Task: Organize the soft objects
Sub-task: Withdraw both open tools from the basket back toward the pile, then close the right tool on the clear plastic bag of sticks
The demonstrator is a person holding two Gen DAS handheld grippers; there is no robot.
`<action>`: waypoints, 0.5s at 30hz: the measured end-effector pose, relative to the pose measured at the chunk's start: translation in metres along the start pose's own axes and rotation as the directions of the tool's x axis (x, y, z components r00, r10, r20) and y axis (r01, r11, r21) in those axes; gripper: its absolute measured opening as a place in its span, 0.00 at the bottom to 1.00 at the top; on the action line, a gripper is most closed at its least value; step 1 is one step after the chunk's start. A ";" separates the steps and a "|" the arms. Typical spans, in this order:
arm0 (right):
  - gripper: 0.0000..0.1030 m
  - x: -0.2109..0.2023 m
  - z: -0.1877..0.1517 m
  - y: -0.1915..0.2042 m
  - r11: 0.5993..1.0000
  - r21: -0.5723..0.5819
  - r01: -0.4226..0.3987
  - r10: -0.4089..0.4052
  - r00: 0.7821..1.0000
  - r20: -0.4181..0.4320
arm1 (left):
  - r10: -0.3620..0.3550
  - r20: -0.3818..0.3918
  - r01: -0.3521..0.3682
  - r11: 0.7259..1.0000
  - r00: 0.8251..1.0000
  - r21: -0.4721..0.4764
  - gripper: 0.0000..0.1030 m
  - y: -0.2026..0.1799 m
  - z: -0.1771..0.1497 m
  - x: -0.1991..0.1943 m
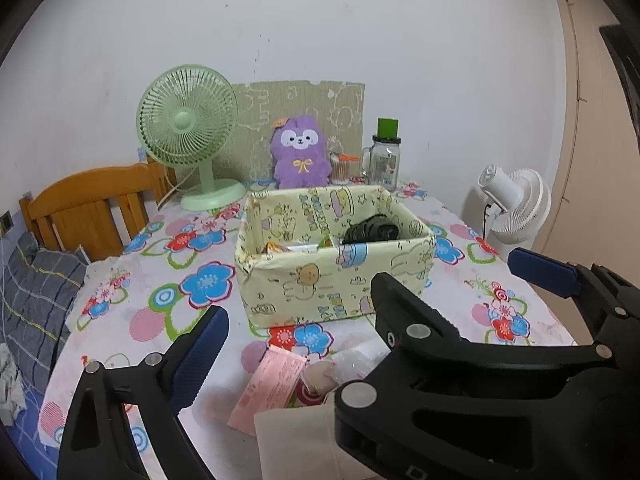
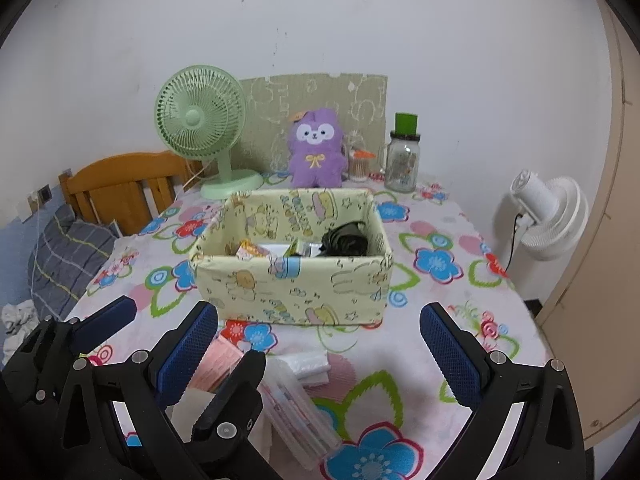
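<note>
A pale yellow fabric box (image 1: 320, 280) (image 2: 292, 292) with cartoon prints stands mid-table. Inside lie a dark bundled soft item (image 1: 370, 230) (image 2: 346, 240) and some small packets (image 2: 256, 250). A purple plush toy (image 1: 300, 152) (image 2: 318, 148) sits upright behind the box. In front of the box lie a pink packet (image 1: 268, 388) (image 2: 220, 364), a white tissue pack (image 2: 308, 364) and a clear flat packet (image 2: 296, 408). My left gripper (image 1: 368, 308) is open and empty above them. My right gripper (image 2: 320, 348) is open and empty; its dark body crosses the left wrist view.
A green desk fan (image 1: 188, 132) (image 2: 204, 120) stands back left, a glass jar with green lid (image 1: 384, 156) (image 2: 404, 156) and a cotton swab jar (image 2: 360, 164) back right. A white fan (image 2: 548, 216) stands right of the table. A wooden headboard (image 1: 96, 204) is at left.
</note>
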State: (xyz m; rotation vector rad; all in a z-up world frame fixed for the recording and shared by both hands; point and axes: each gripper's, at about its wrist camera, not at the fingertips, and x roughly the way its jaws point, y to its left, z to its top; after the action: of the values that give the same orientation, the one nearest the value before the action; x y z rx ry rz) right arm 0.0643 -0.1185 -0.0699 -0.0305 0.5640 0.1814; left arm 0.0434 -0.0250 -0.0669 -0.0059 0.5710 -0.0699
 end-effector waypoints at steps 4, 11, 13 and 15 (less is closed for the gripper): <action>0.99 0.010 -0.008 0.000 1.000 0.007 -0.011 0.011 1.000 -0.025 | -0.006 -0.029 0.006 1.000 1.000 -0.006 0.92 0.001 -0.007 0.008; 0.99 0.027 -0.019 0.002 0.999 -0.007 -0.032 0.031 0.997 -0.069 | 0.018 -0.069 -0.018 1.000 0.997 -0.001 0.91 0.003 -0.019 0.020; 0.99 0.030 -0.022 0.002 0.999 -0.004 -0.042 0.042 0.996 -0.079 | 0.013 -0.081 -0.014 1.000 0.997 -0.007 0.90 0.004 -0.022 0.022; 0.99 0.034 -0.025 0.002 0.999 -0.003 -0.048 0.047 0.994 -0.096 | 0.011 -0.092 -0.012 1.000 0.996 -0.008 0.90 0.005 -0.026 0.024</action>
State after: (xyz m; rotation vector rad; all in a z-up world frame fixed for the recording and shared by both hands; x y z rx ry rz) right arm 0.0783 -0.1128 -0.1093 -0.0309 0.6607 0.2285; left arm 0.0501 -0.0210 -0.1018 -0.0075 0.6633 -0.0567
